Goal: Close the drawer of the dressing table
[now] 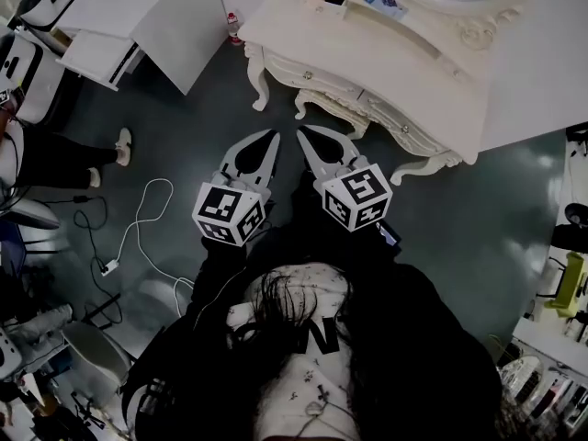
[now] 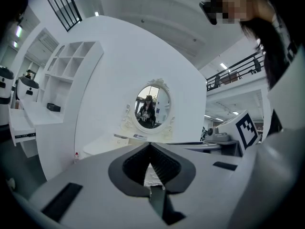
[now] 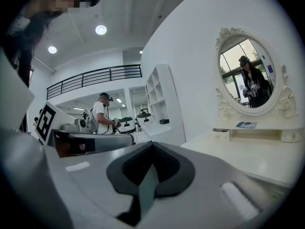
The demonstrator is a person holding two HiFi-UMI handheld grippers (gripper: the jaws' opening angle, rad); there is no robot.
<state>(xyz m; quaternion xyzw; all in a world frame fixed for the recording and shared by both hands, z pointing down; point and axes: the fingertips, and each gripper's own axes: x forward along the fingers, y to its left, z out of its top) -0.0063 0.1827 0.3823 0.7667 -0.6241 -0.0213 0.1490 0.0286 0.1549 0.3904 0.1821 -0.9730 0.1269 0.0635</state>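
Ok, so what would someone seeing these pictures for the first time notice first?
The ornate white dressing table with its oval mirror fills the upper right of the head view. Just below it, the left gripper and right gripper point at it side by side, each with its jaws together on nothing. A white cable loops across the dark floor at the left.

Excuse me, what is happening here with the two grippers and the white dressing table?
A person stands in front of the dressing table and holds a hand-held gripper in each hand. The left hand-held gripper and the right hand-held gripper both point at the table's front. Their jaws are together and hold nothing, and neither touches the table. From these views I cannot tell whether a drawer is open.
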